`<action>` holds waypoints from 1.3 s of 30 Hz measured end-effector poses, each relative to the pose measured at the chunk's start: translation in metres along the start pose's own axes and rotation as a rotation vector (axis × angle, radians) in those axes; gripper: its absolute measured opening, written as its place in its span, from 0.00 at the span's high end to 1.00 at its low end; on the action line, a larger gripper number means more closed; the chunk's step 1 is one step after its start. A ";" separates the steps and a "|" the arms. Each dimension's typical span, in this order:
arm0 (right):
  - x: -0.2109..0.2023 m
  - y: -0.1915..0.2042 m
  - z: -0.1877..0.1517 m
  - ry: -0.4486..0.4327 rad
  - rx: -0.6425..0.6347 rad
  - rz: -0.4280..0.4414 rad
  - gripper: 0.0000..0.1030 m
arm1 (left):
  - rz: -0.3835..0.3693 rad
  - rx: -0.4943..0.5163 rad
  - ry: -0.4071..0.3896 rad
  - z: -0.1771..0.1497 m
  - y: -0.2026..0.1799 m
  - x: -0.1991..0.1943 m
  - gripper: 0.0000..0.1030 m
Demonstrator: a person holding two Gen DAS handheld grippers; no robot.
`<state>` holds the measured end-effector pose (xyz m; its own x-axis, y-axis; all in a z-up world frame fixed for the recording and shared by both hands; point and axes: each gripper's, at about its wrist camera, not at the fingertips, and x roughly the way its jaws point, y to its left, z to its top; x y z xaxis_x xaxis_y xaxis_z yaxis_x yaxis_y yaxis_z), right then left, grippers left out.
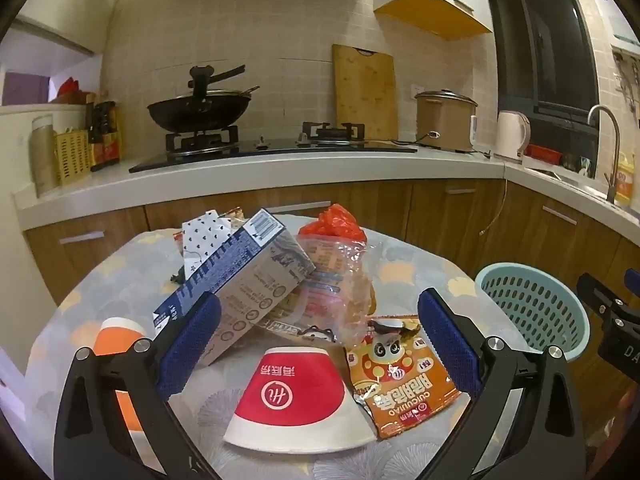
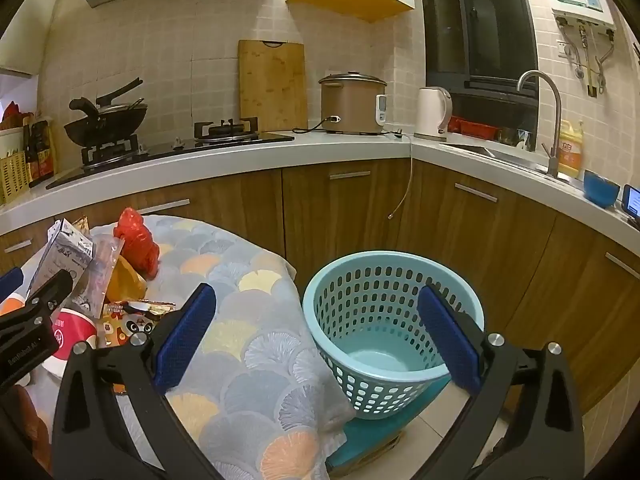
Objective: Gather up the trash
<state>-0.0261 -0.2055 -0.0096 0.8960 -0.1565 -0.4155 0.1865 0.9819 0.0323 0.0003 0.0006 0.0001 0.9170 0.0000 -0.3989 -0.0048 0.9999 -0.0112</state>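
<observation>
While both claws gape empty — left gripper (image 1: 318, 338), right gripper (image 2: 316, 330) — one tipped red-and-white paper cup (image 1: 298, 396), mouth toward the camera, lies on the table (image 1: 120, 264) beside one snack wrapper (image 1: 404, 384), one carton (image 1: 240, 276); one basket (image 2: 384, 320) stands alongside.

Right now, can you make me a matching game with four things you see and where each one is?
Things:
1. red and white paper bowl
2. wok
3. light blue basket
4. panda snack packet

Places:
A. on the stove
B. on the floor beside the table
C. upside down on the table, between the left gripper's fingers in that view
D. flat on the table, just right of the bowl

Pairs: 1-C, 2-A, 3-B, 4-D
</observation>
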 end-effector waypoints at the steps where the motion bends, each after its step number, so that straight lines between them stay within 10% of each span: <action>1: 0.000 0.000 0.000 -0.001 0.001 0.000 0.07 | -0.003 -0.003 0.001 0.000 0.000 0.000 0.07; 39: -0.006 0.004 0.005 -0.022 -0.008 0.007 0.09 | -0.016 0.018 -0.026 0.002 -0.003 -0.005 0.07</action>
<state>-0.0286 -0.2017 -0.0021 0.9059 -0.1522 -0.3951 0.1775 0.9837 0.0280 -0.0033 -0.0022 0.0036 0.9269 -0.0160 -0.3749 0.0169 0.9999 -0.0009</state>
